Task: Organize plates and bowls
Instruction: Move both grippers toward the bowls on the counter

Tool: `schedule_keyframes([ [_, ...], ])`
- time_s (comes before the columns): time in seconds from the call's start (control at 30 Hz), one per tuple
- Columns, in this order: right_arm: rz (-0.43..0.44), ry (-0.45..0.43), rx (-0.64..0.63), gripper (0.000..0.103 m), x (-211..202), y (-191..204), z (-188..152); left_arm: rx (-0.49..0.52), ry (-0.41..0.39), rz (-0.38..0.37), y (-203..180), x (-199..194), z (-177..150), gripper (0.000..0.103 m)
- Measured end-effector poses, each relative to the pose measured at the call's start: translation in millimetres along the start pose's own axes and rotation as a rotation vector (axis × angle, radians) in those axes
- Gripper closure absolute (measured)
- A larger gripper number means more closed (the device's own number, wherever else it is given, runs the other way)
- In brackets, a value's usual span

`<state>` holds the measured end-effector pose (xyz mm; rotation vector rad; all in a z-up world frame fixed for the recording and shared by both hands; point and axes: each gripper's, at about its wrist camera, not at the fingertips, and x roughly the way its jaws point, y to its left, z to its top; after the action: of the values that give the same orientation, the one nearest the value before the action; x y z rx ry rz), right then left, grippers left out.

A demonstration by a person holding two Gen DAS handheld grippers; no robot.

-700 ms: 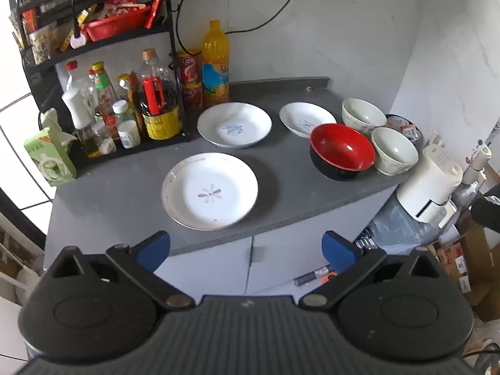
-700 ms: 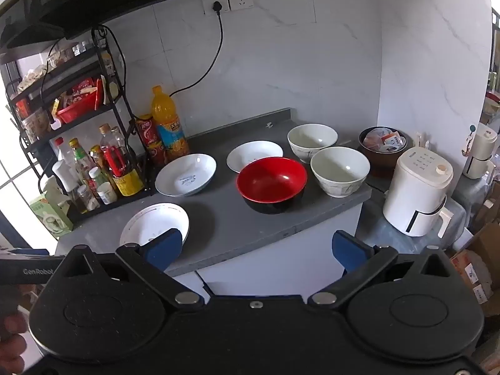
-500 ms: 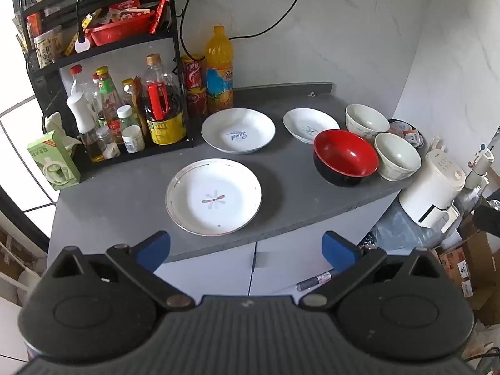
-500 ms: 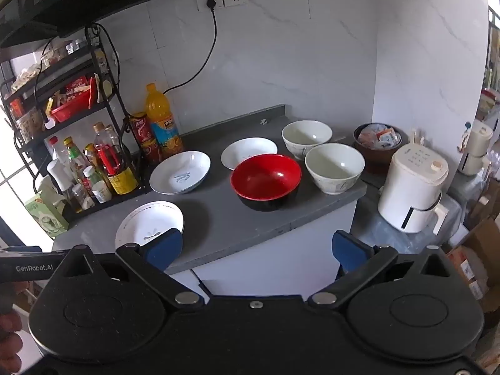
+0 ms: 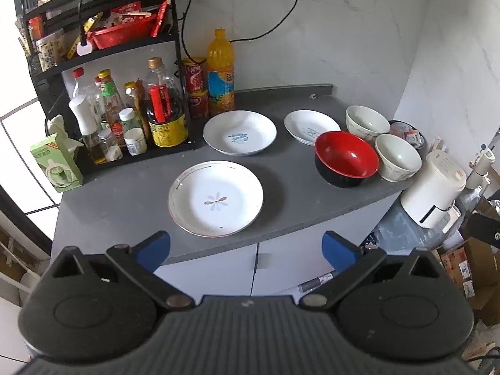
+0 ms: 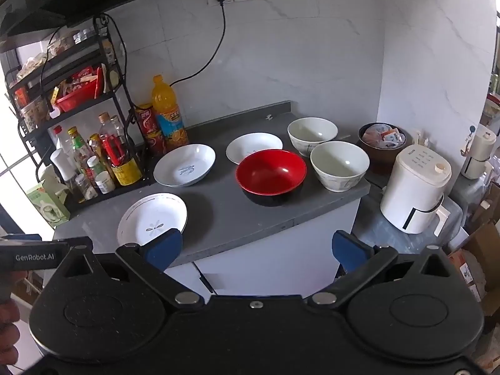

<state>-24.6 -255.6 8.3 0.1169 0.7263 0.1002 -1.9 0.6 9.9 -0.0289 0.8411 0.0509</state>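
On the grey counter [image 5: 125,200] lie three white plates: a flower-marked plate [image 5: 215,198] at the front, a blue-marked plate [image 5: 239,136] behind it, and a smaller plate [image 5: 307,125] to the right. A red bowl [image 5: 345,157] and two white bowls [image 5: 397,156] [image 5: 365,122] stand at the right end. The right wrist view shows the same plates [image 6: 153,218] [image 6: 184,164] [image 6: 253,147] and bowls [image 6: 270,172] [image 6: 339,164] [image 6: 312,131]. My left gripper [image 5: 245,247] and right gripper [image 6: 254,247] are open, empty, held before the counter's front edge.
A black rack [image 5: 103,62] with bottles and jars stands at the back left, with an orange drink bottle [image 5: 220,72] and red cans beside it. A green carton [image 5: 56,164] sits at the left edge. A white appliance [image 5: 434,187] stands lower, right of the counter.
Both grippers have drawn slightly back and up, so the counter sits a little lower and farther in view. Nothing on the counter moved.
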Motion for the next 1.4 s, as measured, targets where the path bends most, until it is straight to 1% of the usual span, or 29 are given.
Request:
schedule_keyframes([
  [0.1, 0.002, -0.011, 0.003, 0.0, 0, 2, 3, -0.012, -0.013, 0.015, 3, -3, 0, 0.001],
  [0.2, 0.006, -0.008, 0.009, 0.0, 1, 1, 4, -0.03, -0.009, 0.018, 6, -3, 0, 0.001],
  [0.27, 0.003, -0.006, 0.001, 0.0, 2, 1, 5, -0.025, -0.01, 0.02, 7, -3, 0, 0.001],
  [0.33, 0.006, -0.008, -0.004, 0.0, 2, 1, 5, -0.034, -0.017, 0.035, 8, -3, 0, 0.001],
  [0.53, 0.001, -0.007, -0.003, 0.0, 3, -1, 3, -0.059, -0.012, 0.035, 6, -1, 2, 0.001],
  [0.7, -0.004, -0.003, 0.001, 0.0, 3, -3, 3, -0.037, -0.007, 0.042, -2, 2, 0, 0.001],
  [0.9, -0.007, -0.002, 0.006, 0.0, 4, -8, 3, -0.031, 0.001, 0.028, -7, 5, 1, 0.001],
  [1.03, -0.018, -0.011, 0.012, 0.0, 4, -10, 4, -0.061, 0.014, 0.005, -7, 7, 3, 0.001],
  [1.2, -0.031, -0.016, 0.009, 0.0, 5, -12, 4, -0.043, -0.008, 0.032, -10, 4, 6, 0.001],
  [1.4, -0.026, -0.021, 0.0, 0.0, 5, -14, 4, -0.041, -0.004, 0.028, -12, 6, 9, 0.001],
])
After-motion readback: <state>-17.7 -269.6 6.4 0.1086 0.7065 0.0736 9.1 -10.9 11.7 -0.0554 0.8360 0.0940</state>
